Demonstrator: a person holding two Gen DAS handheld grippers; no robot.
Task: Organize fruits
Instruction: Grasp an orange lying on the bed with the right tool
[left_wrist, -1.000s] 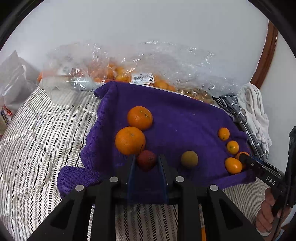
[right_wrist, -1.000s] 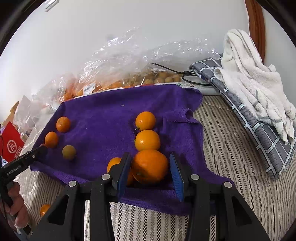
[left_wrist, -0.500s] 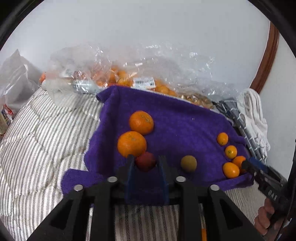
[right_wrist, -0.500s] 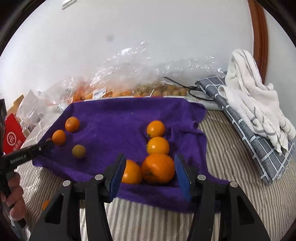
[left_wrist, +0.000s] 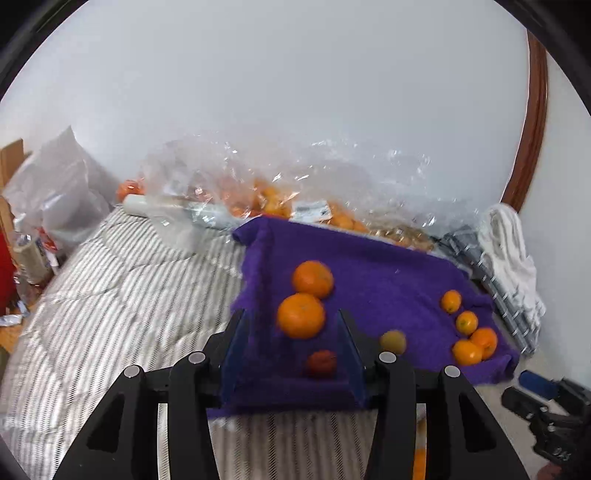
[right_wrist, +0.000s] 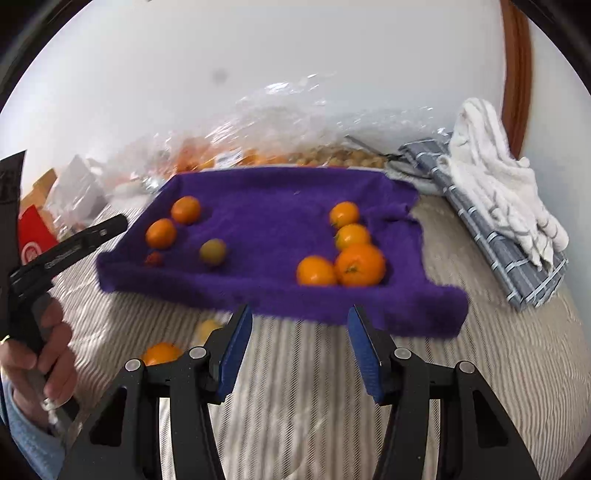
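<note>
Between picks: L gripper (left_wrist: 293, 349) and R gripper (right_wrist: 300, 349) both released, empty. Next: fetch 2 stray fruits (right_wrist: 161, 352) beside towel (right_wrist: 273, 221).

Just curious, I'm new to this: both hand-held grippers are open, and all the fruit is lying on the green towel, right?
Not quite: the towel is purple, not green, as the right wrist view shows. Both hand-held grippers, left and right, are indeed open.

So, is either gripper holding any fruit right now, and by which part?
Neither. The left gripper and right gripper are both open and empty; the red fruit lies loose on the purple towel.
</note>
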